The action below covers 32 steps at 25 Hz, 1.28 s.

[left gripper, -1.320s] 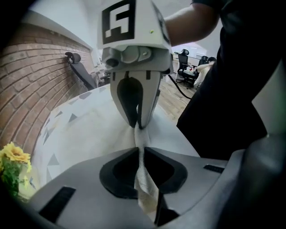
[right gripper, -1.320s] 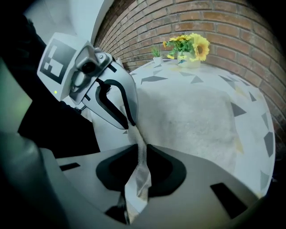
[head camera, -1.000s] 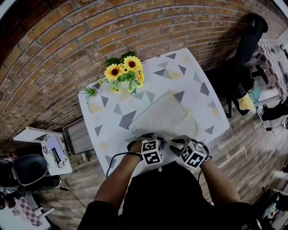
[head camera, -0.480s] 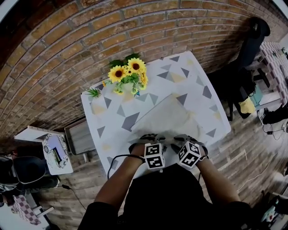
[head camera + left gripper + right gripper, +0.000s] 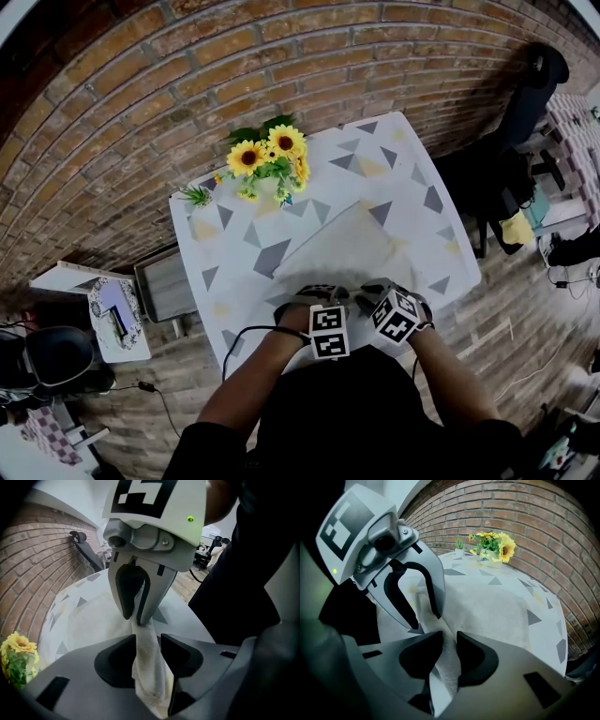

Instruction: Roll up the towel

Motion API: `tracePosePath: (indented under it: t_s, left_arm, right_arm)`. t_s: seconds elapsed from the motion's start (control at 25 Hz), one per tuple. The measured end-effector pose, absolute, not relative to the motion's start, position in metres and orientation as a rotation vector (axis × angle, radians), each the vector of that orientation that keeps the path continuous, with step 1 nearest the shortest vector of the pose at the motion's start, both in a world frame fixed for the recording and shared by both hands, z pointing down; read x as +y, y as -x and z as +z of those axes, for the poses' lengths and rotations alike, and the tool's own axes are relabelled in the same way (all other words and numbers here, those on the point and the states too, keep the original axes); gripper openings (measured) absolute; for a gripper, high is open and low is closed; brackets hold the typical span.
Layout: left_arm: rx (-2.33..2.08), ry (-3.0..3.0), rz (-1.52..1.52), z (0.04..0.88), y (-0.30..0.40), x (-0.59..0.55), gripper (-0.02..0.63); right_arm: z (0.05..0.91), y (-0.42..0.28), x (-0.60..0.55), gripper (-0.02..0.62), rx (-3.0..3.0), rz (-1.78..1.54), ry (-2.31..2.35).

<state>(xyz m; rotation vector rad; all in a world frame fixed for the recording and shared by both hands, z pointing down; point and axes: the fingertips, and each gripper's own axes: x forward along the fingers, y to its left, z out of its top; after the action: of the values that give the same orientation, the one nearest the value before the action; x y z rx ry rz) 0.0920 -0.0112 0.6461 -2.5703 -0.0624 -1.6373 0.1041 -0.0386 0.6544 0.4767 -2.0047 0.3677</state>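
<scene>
Both grippers are working the near edge of the towel, side by side at the table's front.

The left gripper (image 5: pixel 148 654) is standing with its jaws parted, having just been opening, and a bunched fold of the white towel (image 5: pixel 342 246) is running loosely up between them. The right gripper (image 5: pixel 449 653), just beside it, is pinching the same raised fold; its jaws have just been closing, and the pads are pressing the cloth from both sides. Both are pointing steeply down. Beyond the fold, the towel is lying flat across the middle of the white table (image 5: pixel 412 159) with its grey and yellow triangles. A bunch of sunflowers (image 5: pixel 267 155) and a small green plant (image 5: pixel 195 194) are sitting at the far edge, against the brick wall (image 5: pixel 141 84).
</scene>
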Motion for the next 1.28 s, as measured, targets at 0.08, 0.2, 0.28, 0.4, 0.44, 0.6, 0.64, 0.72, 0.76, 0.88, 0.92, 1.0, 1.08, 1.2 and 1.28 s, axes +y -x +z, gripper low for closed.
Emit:
tracePosePath:
  t_s: [0.08, 0.2, 0.28, 0.4, 0.44, 0.6, 0.64, 0.72, 0.76, 0.88, 0.92, 1.0, 1.08, 1.2, 1.28]
  left_arm:
    - [-0.035, 2.570, -1.653, 0.644, -0.092, -0.012, 0.183]
    - [0.018, 2.509, -1.697, 0.652, -0.089, -0.019, 0.184]
    - [0.062, 2.503, -1.724, 0.658, -0.087, -0.025, 0.180]
    - [0.112, 2.563, -1.736, 0.656, -0.086, -0.034, 0.087]
    - [0.114, 2.580, -1.734, 0.655, -0.086, -0.037, 0.084]
    - [0.109, 2.631, -1.743, 0.654, -0.084, -0.046, 0.086]
    - [0.113, 2.636, -1.745, 0.654, -0.083, -0.049, 0.086]
    - [0.133, 2.634, -1.742, 0.653, -0.083, -0.056, 0.096]
    - [0.149, 2.629, -1.739, 0.652, -0.082, -0.060, 0.111]
    - [0.209, 2.617, -1.729, 0.648, -0.081, -0.072, 0.162]
    - [0.228, 2.610, -1.725, 0.646, -0.080, -0.076, 0.172]
    - [0.262, 2.593, -1.708, 0.640, -0.078, -0.082, 0.178]
    - [0.274, 2.591, -1.675, 0.632, -0.080, -0.085, 0.178]
    - [0.221, 2.609, -1.634, 0.624, -0.087, -0.078, 0.171]
    - [0.161, 2.603, -1.645, 0.626, -0.092, -0.071, 0.161]
  right_arm:
    - [0.654, -0.105, -0.044, 0.106, -2.009, 0.377, -0.492]
    - [0.651, -0.106, -0.052, 0.100, -2.021, 0.397, -0.521]
    - [0.647, -0.108, -0.057, 0.098, -2.026, 0.404, -0.552]
    - [0.637, -0.112, -0.062, 0.098, -2.028, 0.377, -0.591]
    - [0.633, -0.113, -0.061, 0.100, -2.035, 0.366, -0.587]
    - [0.623, -0.104, -0.046, 0.150, -2.085, 0.317, -0.490]
    - [0.625, -0.104, -0.044, 0.161, -2.075, 0.295, -0.470]
    - [0.632, -0.106, -0.043, 0.163, -2.038, 0.254, -0.456]
    - [0.635, -0.107, -0.044, 0.163, -2.023, 0.246, -0.458]
    - [0.643, -0.114, -0.052, 0.155, -1.993, 0.247, -0.480]
    - [0.645, -0.116, -0.056, 0.150, -1.987, 0.248, -0.487]
    - [0.646, -0.120, -0.064, 0.140, -1.982, 0.253, -0.499]
    - [0.646, -0.122, -0.072, 0.135, -1.985, 0.258, -0.508]
    - [0.647, -0.123, -0.084, 0.120, -1.986, 0.260, -0.520]
    - [0.648, -0.125, -0.091, 0.110, -1.982, 0.258, -0.528]
